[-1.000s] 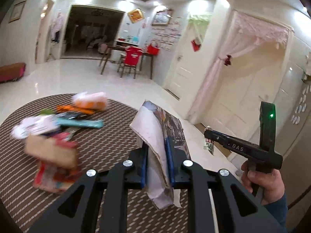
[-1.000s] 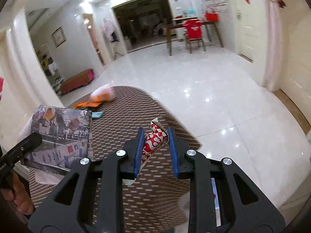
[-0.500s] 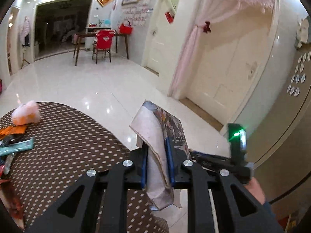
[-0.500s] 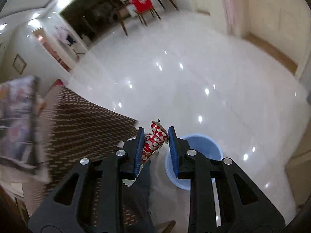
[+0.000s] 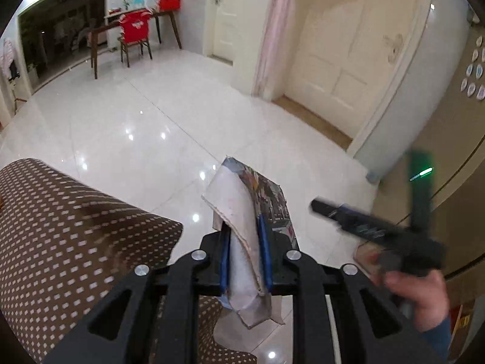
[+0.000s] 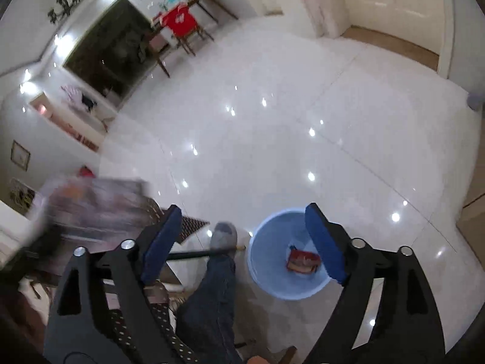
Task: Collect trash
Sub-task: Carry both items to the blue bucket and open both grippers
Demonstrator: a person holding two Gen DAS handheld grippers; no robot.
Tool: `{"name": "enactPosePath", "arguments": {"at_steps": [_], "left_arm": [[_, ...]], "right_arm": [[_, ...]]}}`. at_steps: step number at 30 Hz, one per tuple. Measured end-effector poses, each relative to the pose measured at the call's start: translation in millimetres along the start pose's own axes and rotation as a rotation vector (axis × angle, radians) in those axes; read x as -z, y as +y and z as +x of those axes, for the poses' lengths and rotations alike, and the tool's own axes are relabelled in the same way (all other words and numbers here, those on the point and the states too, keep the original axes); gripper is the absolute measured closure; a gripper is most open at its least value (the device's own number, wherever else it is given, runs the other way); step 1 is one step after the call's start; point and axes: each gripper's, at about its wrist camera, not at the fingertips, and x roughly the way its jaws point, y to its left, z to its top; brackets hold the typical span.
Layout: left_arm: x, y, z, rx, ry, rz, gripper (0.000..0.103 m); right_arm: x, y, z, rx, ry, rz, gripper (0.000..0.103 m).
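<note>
The right gripper [image 6: 242, 236] has just been opening; its red wrapper [image 6: 303, 261] is now lying in the blue bucket [image 6: 266, 285] below it. The left gripper [image 5: 245, 242] is still clamping the paper [image 5: 242, 212].

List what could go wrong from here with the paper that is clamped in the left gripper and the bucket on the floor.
1. The folded printed paper in the left gripper looks wide and floppy; dropped over the blue bucket, it may catch on the rim or flutter onto the floor.
2. The person's slippered foot stands close beside the bucket, so a step could knock it over and spill the red wrapper.
3. The right gripper, its jaws just opened and empty, hangs over the bucket and could collide with the left.
</note>
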Motion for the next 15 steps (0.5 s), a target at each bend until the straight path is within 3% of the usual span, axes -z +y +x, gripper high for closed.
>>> {"name": "enactPosePath", "arguments": {"at_steps": [4,6,7,8,15], "left_arm": [[-9,-9,27,0.001,0.059,0.031,0.078],[-9,-14,43,-0.01,0.109,0.044,0.058],[-11,-14,49,-0.027,0.131,0.04,0.035],[-12,-13,52,-0.04,0.135,0.03,0.024],[-7,-5,28,-0.078,0.079,0.0,0.013]], "right_arm": [[-8,9,-27,-0.023,-0.065,-0.014,0.018],[-9,12,-39,-0.032,-0.088,-0.023,0.017],[-10,14,-42,-0.036,-0.095,-0.026,0.017],[-12,15,-42,-0.039,-0.098,-0.028,0.017],[-11,19,-43,-0.037,-0.088,-0.052,0.008]]}}
